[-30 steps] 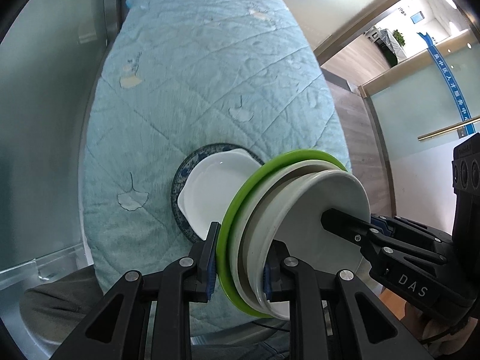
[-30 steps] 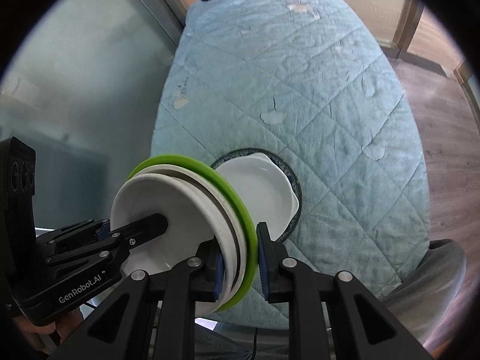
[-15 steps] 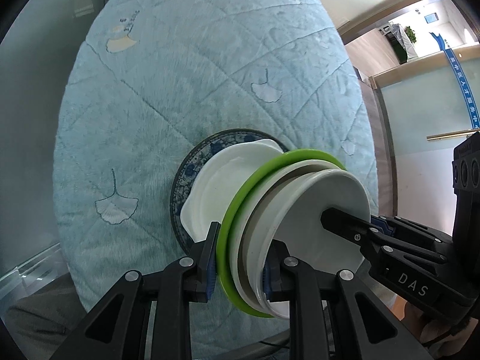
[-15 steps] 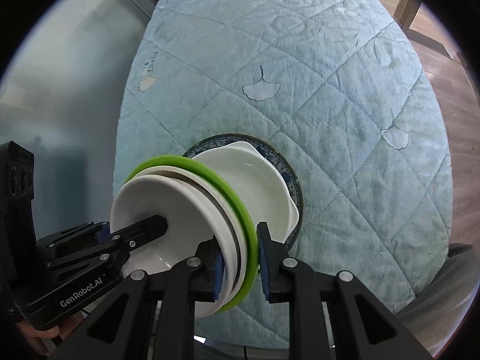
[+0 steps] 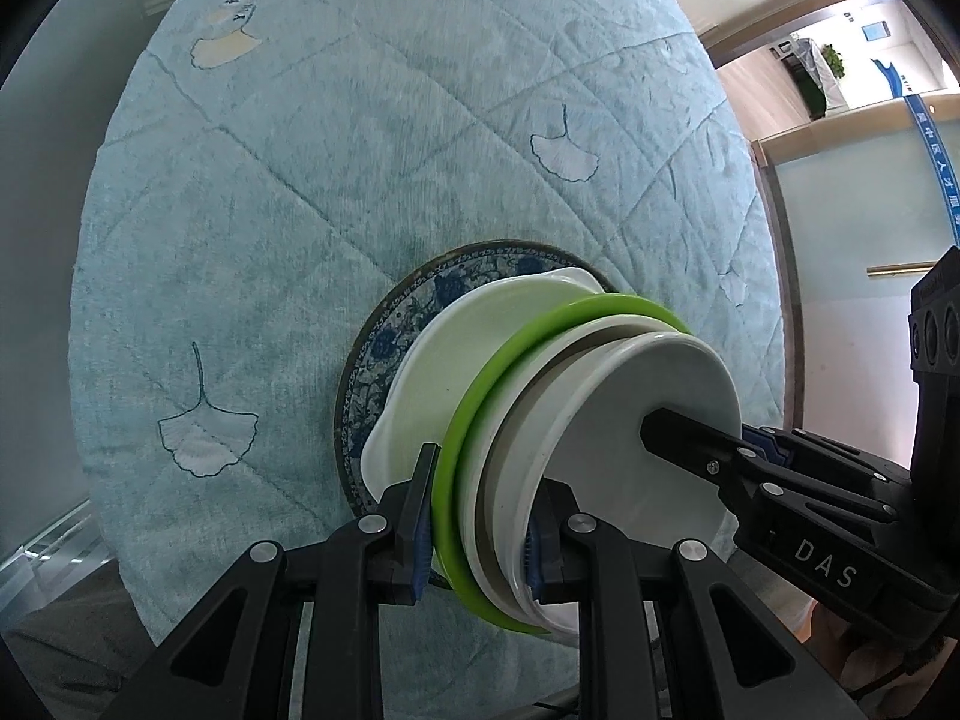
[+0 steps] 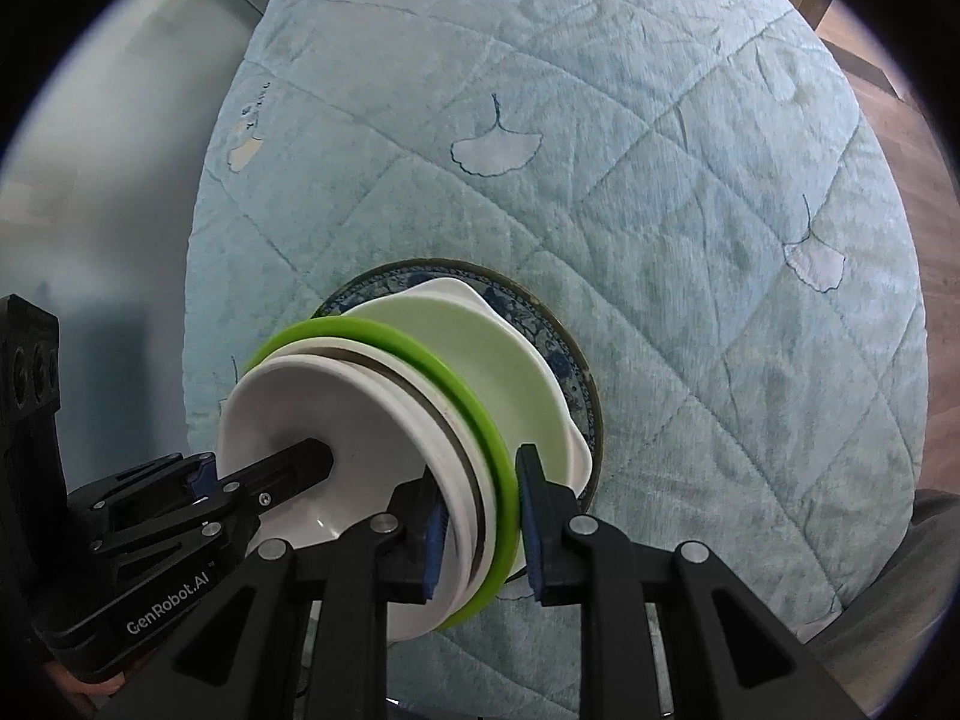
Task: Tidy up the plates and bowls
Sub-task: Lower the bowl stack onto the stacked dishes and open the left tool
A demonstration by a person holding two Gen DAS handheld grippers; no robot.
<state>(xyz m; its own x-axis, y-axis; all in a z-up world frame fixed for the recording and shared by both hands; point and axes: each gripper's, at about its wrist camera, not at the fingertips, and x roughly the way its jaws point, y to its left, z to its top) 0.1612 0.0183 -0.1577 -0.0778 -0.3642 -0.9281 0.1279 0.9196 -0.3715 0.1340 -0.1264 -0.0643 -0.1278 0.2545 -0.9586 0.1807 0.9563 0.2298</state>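
A stack of dishes, a green plate (image 5: 480, 414) under white bowls (image 5: 636, 420), is held between both grippers. My left gripper (image 5: 480, 516) is shut on one rim of the stack. My right gripper (image 6: 480, 516) is shut on the opposite rim (image 6: 480, 420). The stack hangs just above a white eared bowl (image 5: 444, 372), which rests on a blue patterned plate (image 5: 372, 360) on the table. The same white bowl (image 6: 510, 360) and blue plate (image 6: 564, 360) show in the right wrist view. Whether the stack touches the white bowl I cannot tell.
The table wears a light blue quilted cloth with ginkgo leaf prints (image 5: 300, 210). Its edges fall away on the left (image 5: 84, 300) and right (image 6: 912, 300). A wooden floor (image 5: 762, 96) lies beyond the right side.
Both grippers have carried the stack down and forward. It now sits much closer to the white bowl on the blue plate, which looms larger in both views.
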